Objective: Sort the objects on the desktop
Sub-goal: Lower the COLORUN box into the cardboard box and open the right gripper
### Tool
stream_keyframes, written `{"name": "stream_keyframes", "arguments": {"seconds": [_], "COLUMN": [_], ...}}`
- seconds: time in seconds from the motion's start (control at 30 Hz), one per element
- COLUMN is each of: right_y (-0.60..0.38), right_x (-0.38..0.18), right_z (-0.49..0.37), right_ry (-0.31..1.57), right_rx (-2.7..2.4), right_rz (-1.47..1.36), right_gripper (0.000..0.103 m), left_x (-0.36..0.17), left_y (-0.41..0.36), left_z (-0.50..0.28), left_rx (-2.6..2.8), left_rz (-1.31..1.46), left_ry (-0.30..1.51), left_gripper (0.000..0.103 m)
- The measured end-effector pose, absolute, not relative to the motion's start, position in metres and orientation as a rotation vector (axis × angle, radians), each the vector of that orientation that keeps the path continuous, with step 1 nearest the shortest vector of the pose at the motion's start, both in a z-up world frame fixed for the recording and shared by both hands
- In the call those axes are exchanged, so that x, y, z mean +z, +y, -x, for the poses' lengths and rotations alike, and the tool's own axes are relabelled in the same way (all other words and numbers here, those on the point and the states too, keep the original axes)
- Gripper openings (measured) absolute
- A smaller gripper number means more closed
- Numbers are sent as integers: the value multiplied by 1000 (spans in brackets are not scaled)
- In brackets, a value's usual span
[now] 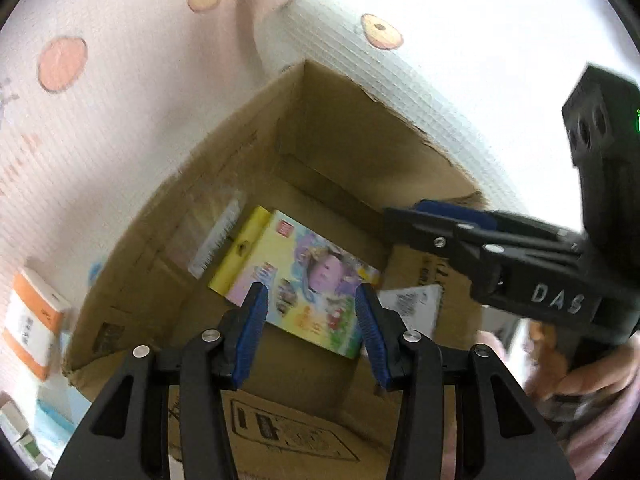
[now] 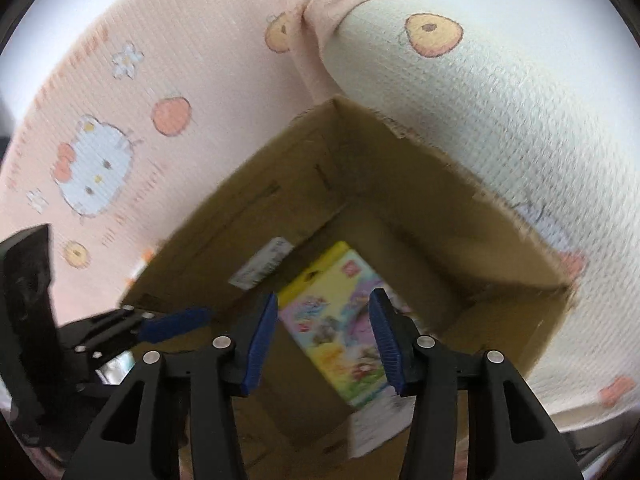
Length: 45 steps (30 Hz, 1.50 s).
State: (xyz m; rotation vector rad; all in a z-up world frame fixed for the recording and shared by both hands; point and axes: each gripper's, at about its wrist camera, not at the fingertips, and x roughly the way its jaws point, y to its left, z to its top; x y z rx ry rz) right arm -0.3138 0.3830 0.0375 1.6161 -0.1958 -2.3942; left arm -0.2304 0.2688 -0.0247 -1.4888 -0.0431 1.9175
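An open cardboard box stands on a pink cartoon-print mat. Inside lies a colourful toy box with a yellow edge, also in the right wrist view. My left gripper hovers open and empty above the cardboard box's near side. My right gripper is open and empty above the same box. The right gripper's fingers reach in from the right in the left wrist view. The left gripper's blue finger shows at the left in the right wrist view.
An orange and white carton and small boxes lie on the mat left of the cardboard box. A white label strip sticks to the inner wall. A rolled-up part of the mat rises behind the box.
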Motion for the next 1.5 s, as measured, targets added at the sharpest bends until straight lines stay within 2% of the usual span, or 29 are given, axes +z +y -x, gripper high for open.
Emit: {"name": "stream_keyframes", "arguments": {"seconds": [0.07,0.17,0.27,0.33,0.47,0.5,0.57,0.6,0.7,0.87,0.93,1.0,1.07,1.23,1.5], "right_y": [380,381,378,374,390,392,387,385,392,391,391,385,383,381,387], "right_x": [36,31,27,23,7,6,4,1,-17,-33,-41,-52,-66,-84,-122], "right_z": [309,295,281,279,273,269,265,264,264,268,269,269,269,275,280], "right_ry": [-266,-425,-459,-492,-864,-920,-904,-922,-1142,-1059,-1040,-989,-1024,-1003,-1183], "right_rx": [-2421,-2430,-2424,-2405,-2355,-2392,-2455,-2460,-2369,-2430,-2401,-2341,-2243,-2224,-2042], "right_rz": [-1612,-1646,-1682,-1734,-1786,-1785,-1813,-1826,-1872,-1990,-2028,-2083,-2133,-2244,-2357], "right_gripper": [30,30,30,30,30,30,30,30,30,30,29,24,24,24,24], "left_x": [-26,-22,-23,-26,-32,-33,-35,-38,-45,-53,-59,-67,-76,-96,-121], "left_y": [271,262,260,264,264,265,267,269,282,309,319,328,336,354,351], "left_z": [235,235,229,234,246,248,255,260,272,280,281,281,284,297,311], "left_rx": [1850,1809,1789,1786,1804,1813,1783,1743,1663,1628,1607,1577,1552,1534,1552], "left_rz": [1513,1496,1479,1488,1484,1475,1464,1476,1525,1490,1485,1482,1526,1654,1784], "left_ry": [-57,-42,43,71,182,230,292,301,318,474,528,587,619,606,530], "left_gripper": [49,49,38,37,29,24,17,15,14,10,3,2,2,2,2]}}
